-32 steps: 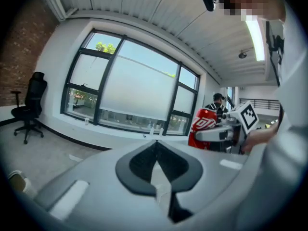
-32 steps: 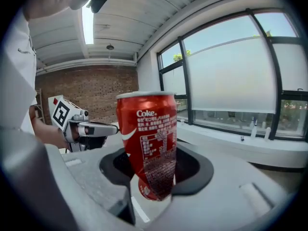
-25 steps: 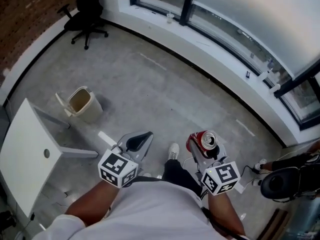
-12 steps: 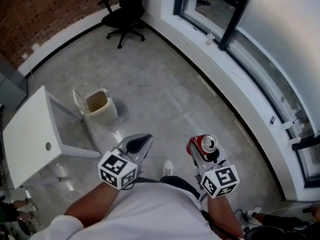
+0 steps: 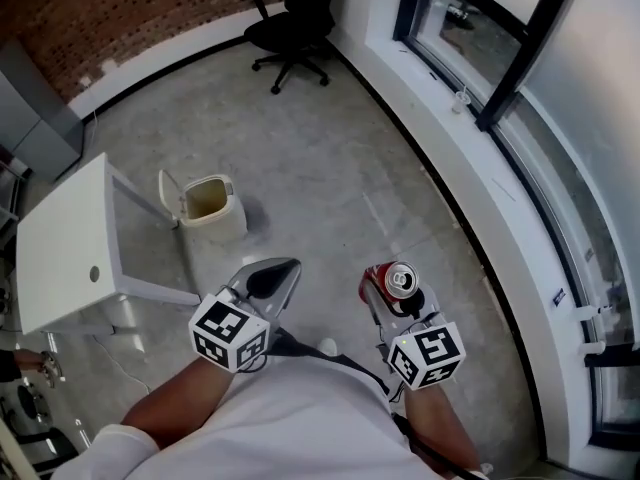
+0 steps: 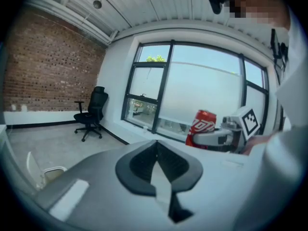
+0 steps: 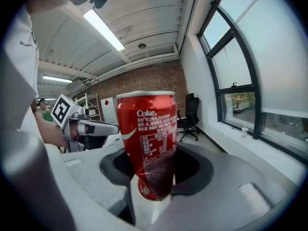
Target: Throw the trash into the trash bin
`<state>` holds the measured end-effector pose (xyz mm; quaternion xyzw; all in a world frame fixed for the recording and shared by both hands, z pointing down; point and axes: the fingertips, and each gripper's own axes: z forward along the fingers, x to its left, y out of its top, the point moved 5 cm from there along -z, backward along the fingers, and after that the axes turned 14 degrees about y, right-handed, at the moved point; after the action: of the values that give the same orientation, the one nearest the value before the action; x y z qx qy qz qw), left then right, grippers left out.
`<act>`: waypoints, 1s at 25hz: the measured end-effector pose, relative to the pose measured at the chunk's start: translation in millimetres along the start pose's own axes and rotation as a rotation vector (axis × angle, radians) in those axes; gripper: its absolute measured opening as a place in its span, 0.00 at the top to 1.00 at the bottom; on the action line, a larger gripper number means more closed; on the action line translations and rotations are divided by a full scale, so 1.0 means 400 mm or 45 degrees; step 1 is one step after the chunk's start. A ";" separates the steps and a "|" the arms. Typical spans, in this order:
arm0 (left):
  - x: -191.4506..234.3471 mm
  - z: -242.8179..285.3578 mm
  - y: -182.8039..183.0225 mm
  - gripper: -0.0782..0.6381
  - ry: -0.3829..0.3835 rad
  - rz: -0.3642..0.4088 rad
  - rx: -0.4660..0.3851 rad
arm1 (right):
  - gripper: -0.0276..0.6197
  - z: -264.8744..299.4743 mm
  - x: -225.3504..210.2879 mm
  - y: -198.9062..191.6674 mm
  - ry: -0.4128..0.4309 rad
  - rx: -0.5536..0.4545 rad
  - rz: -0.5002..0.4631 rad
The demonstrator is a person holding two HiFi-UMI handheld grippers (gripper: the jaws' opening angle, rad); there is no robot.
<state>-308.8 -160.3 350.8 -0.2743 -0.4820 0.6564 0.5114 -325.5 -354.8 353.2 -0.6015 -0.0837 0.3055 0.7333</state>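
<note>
The red cola can (image 7: 150, 143) stands upright, clamped between the jaws of the right gripper (image 5: 388, 301) above the grey floor (image 5: 330, 168). At its nine o'clock, the left gripper (image 5: 268, 280) is clenched on nothing. The beige trash bin (image 5: 222, 226), lid flipped open, sits on the floor at the can's ten o'clock, beside a white counter (image 5: 60, 243).

- Probably an office, sparsely furnished: a black swivel chair (image 5: 295, 13) stands at the head view's top centre.
- A white table (image 5: 60, 243) is at the left, with a trash bin (image 5: 210, 206) beside it on the grey floor (image 5: 330, 158).
- A brick wall (image 5: 120, 8) is at the upper left; tall dark-framed windows (image 5: 500, 78) run along the right.
- A ceiling strip light (image 7: 103, 30) shows in the right gripper view's upper left.
</note>
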 end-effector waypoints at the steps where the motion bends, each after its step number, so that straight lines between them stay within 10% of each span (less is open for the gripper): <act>1: 0.013 0.001 0.004 0.88 0.029 0.003 -0.003 | 0.68 0.016 -0.007 0.004 0.024 0.000 -0.001; 25: 0.631 -0.045 0.086 0.88 0.438 -0.188 -0.163 | 0.68 0.721 0.045 0.231 0.413 0.222 -0.181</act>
<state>-389.8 81.8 346.1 -0.3784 -0.4469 0.5286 0.6145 -484.8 -97.0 338.2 -0.5697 0.0202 0.1581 0.8062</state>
